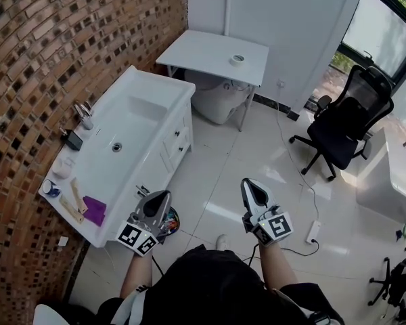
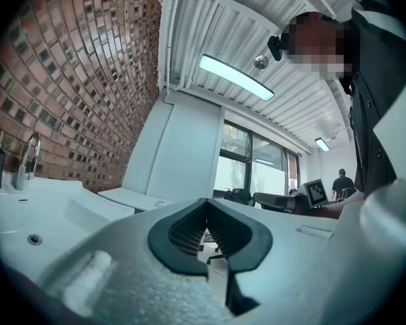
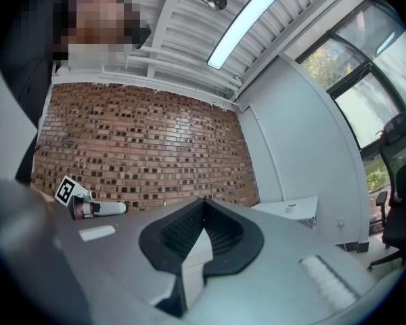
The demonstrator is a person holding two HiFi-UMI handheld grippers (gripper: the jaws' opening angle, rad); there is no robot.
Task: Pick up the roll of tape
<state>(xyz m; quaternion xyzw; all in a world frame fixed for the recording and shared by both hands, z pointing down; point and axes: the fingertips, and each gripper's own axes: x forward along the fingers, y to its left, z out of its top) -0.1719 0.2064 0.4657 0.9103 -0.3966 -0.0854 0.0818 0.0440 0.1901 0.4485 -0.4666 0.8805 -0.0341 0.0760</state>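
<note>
The roll of tape [image 1: 237, 59] is a small pale ring lying on a white table [image 1: 203, 49] at the far end of the room, well beyond both grippers. In the right gripper view the tape [image 3: 291, 208] shows tiny on that table's top. My left gripper [image 1: 163, 196] is held over the floor beside the washbasin counter, its jaws together with nothing between them. My right gripper [image 1: 249, 184] is held level beside it over the tiled floor, jaws also together and empty. Each gripper view shows its own jaws closed, left [image 2: 206, 205] and right [image 3: 204, 205].
A long white washbasin counter [image 1: 164, 126] with a tap [image 1: 83, 110] and small items runs along the brick wall at left. A black office chair [image 1: 345, 128] stands at right, a power strip [image 1: 313, 231] and cable lie on the floor, and a white desk [image 1: 389, 181] is at far right.
</note>
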